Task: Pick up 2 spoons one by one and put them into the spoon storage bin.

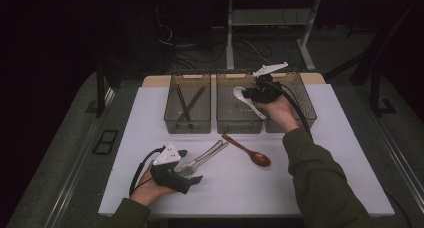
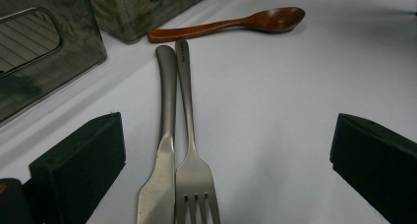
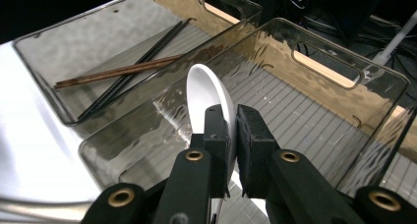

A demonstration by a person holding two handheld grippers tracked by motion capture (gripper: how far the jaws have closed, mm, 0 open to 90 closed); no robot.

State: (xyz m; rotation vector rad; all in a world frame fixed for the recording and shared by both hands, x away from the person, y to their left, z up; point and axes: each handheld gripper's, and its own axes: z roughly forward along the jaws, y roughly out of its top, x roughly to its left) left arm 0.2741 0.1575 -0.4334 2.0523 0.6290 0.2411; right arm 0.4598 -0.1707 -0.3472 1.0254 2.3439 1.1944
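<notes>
The right gripper [image 3: 231, 135] has its black fingers [image 3: 216, 135] pressed together on a white spoon [image 3: 209, 98], smooth and glossy like ceramic, its bowl raised over the middle bin [image 1: 239, 123] of three at the counter's far edge. The left gripper [image 1: 187, 165] rests near the counter's near left corner with its fingers [image 2: 81, 160] spread wide and holding nothing; a matte steel knife [image 2: 164, 150] and fork [image 2: 192, 160] lie side by side and touching on the counter between them, handles pointing away.

Just past those handles lies a reddish-brown wooden spoon [image 2: 231, 23] (polished, with an oval bowl), flat on the counter just before the bins. The bins are clear, smoky plastic with rippled walls, ribbed floors and cut-out handles. The left bin [image 1: 187, 124] holds dark chopsticks [image 3: 133, 67] crossed by a brown wooden stick [image 3: 118, 72].

The counter [image 1: 325, 153] is a plain white, matte sheet over a light wooden top. Around it the room is dark: grey floor, white table legs and loose cables behind. A person's olive sleeve [image 1: 320, 183] reaches in from the near edge.
</notes>
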